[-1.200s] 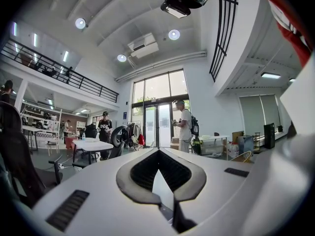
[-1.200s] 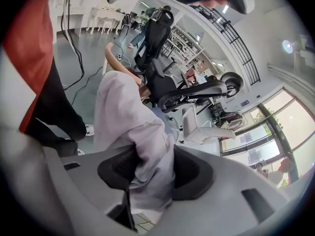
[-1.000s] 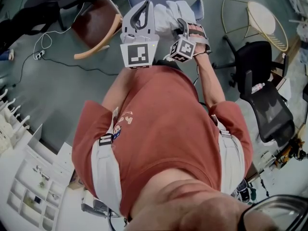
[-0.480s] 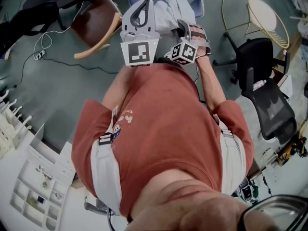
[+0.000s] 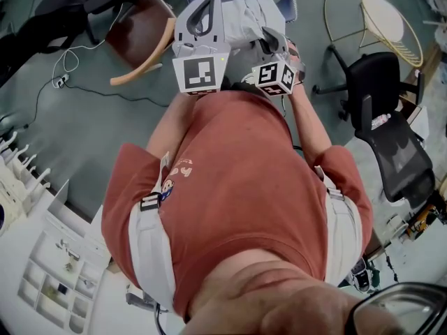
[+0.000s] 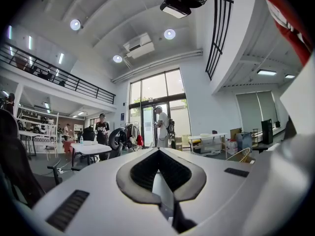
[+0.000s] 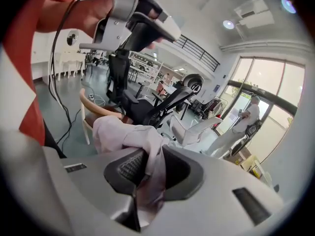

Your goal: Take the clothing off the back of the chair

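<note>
Clothing (image 7: 118, 132) pinched in right gripper (image 7: 147, 154), jaws just closing; left gripper (image 6: 158, 154) pressed together.

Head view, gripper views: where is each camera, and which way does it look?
Head view: on the person's head, facing steeply down; shows red T-shirt, left tongs, right tongs, pale pink cloth garment.
Left gripper view: on the left tongs, facing level towards tall windows; T-shirt edge shows.
Right gripper view: on the right tongs, facing down at the garment they have just been closing on; T-shirt shows.
Shared: head and right gripper views show the garment.
</note>
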The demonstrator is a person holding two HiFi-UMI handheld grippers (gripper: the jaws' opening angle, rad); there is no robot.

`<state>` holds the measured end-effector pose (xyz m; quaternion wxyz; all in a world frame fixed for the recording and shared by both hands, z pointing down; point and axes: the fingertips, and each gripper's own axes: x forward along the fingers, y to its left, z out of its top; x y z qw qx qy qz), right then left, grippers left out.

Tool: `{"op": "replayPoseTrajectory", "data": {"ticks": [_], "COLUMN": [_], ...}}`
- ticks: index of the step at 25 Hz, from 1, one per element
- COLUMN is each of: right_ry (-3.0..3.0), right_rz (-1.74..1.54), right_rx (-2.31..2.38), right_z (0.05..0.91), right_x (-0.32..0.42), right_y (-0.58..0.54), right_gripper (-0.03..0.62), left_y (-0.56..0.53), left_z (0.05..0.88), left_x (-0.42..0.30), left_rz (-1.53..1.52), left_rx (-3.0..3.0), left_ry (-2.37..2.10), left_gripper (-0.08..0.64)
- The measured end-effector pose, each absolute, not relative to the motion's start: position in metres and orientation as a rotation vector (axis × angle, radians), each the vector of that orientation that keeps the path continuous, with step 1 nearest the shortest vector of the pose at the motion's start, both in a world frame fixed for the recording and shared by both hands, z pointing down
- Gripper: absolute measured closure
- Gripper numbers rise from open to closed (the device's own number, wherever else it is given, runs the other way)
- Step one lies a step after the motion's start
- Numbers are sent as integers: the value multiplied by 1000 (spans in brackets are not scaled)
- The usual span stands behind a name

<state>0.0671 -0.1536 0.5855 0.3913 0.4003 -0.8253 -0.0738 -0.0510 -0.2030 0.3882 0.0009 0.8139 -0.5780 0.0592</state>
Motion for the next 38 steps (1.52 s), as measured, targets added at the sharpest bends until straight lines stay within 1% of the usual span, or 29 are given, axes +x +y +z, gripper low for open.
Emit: {"op": "replayPoseTrajectory", "data": {"ticks": [7,15,26,32,38], "right_ry": [-2200,-2311,-2415,-2501,-2548], "right_rz": [-77,-55,-151,-147,-242], "right_rx": [1166,1304,1490,1580,1700], "right_z": [546,492,400,360,305], "right_x": [79,83,100,107,126], "right_y": [-157,-158,-161,-161,-158], "right_gripper": [505,505,505,505,506], "left_y": [-199,-195,-189,-186,-181], "left_z": [380,374,352,341,308], "left_x": [-51,-52,-48,-49,-46], "left_rz": [186,171,105,72,-13], "left_rx": [2573,2585,2624,2639,2682], "left_ry": [-1835,-1852,-1868,-1874,-1892], "left_gripper": [546,546,546,546,546]}}
